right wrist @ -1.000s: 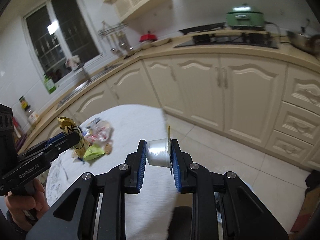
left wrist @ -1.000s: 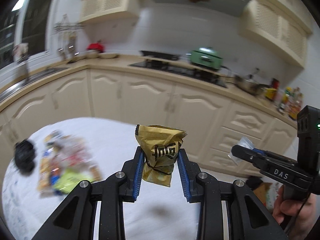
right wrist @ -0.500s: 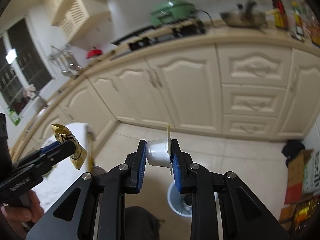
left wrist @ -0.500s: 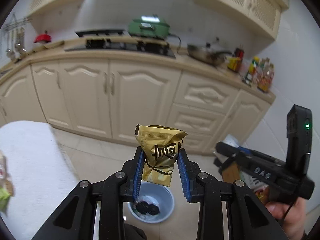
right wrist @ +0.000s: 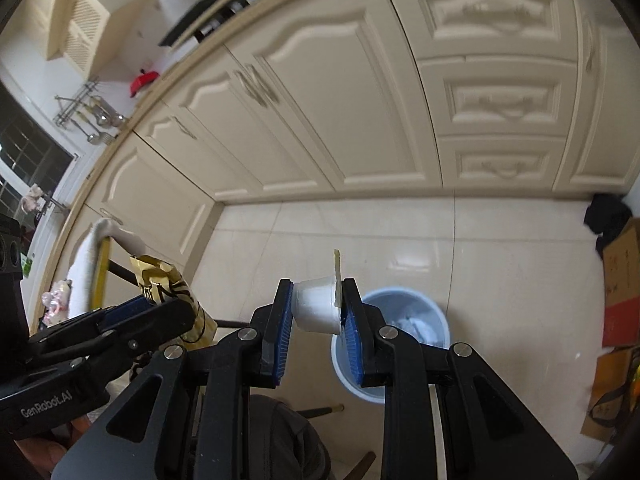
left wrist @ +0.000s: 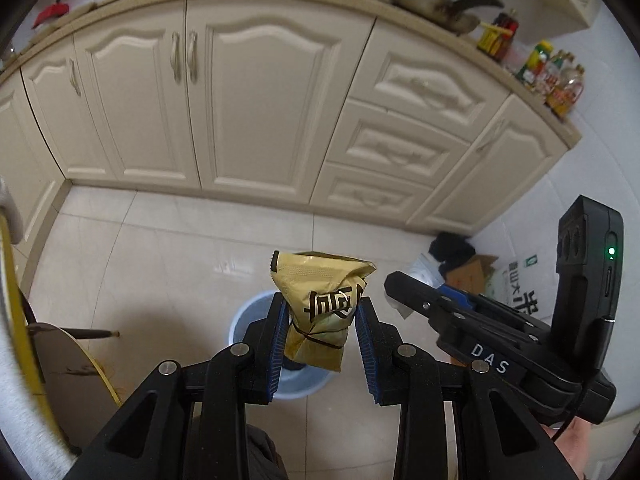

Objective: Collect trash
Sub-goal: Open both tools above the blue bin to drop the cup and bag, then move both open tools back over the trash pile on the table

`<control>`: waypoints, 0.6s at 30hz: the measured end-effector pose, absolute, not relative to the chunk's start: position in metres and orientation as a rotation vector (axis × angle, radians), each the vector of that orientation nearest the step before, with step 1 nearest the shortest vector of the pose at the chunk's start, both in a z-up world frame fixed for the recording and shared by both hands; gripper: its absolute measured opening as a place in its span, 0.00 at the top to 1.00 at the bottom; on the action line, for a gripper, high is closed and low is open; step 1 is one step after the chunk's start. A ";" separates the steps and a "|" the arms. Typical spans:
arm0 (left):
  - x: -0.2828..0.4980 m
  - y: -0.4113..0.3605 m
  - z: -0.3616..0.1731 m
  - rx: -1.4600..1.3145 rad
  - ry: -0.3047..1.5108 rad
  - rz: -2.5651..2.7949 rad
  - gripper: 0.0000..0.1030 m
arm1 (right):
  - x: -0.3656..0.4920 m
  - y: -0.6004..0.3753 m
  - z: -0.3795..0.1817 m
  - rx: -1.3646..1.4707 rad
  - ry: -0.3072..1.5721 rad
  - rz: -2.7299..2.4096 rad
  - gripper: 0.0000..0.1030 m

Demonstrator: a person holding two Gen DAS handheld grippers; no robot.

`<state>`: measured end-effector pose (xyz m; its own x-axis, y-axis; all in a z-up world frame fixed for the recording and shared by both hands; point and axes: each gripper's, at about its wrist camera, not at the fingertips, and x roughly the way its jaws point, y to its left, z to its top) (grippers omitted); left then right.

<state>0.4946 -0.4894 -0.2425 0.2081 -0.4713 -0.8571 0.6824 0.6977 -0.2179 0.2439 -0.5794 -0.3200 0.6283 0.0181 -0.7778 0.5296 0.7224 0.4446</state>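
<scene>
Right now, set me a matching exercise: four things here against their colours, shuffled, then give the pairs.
Things:
1. snack wrapper in the left gripper
2. small cup in the right gripper
3. bin on the floor
4. cabinet doors

Colours:
A. pale blue
B. cream
C. gold with dark lettering
D. white

Pairs: 1-C, 2-D, 3-A, 4-B

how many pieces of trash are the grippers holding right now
2: a crumpled gold snack wrapper in the left gripper, and a small white plastic cup in the right gripper.
</scene>
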 end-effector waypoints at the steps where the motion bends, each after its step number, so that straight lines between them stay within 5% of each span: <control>1: 0.500 -0.494 -0.245 0.234 1.106 -0.803 0.70 | 0.245 -0.581 -0.324 0.720 0.862 -0.331 0.73; 3: 0.513 -0.508 -0.252 0.242 1.127 -0.785 0.54 | 0.247 -0.584 -0.331 0.734 0.876 -0.340 0.63; 5: 0.520 -0.527 -0.255 0.249 1.128 -0.767 0.35 | 0.245 -0.585 -0.334 0.743 0.877 -0.355 0.37; 9: 0.514 -0.534 -0.254 0.267 1.100 -0.744 0.18 | 0.240 -0.585 -0.332 0.761 0.864 -0.369 0.32; 13: 0.500 -0.522 -0.243 0.267 1.056 -0.718 0.05 | 0.233 -0.586 -0.326 0.766 0.843 -0.421 0.00; 18: 0.473 -0.494 -0.221 0.257 0.999 -0.720 0.01 | 0.227 -0.583 -0.313 0.761 0.838 -0.460 0.00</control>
<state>0.4726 -0.4938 -0.2205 0.3368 -0.4322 -0.8365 0.6567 0.7445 -0.1202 0.2267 -0.5834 -0.3126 0.5969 -0.0727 -0.7990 0.6353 0.6511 0.4153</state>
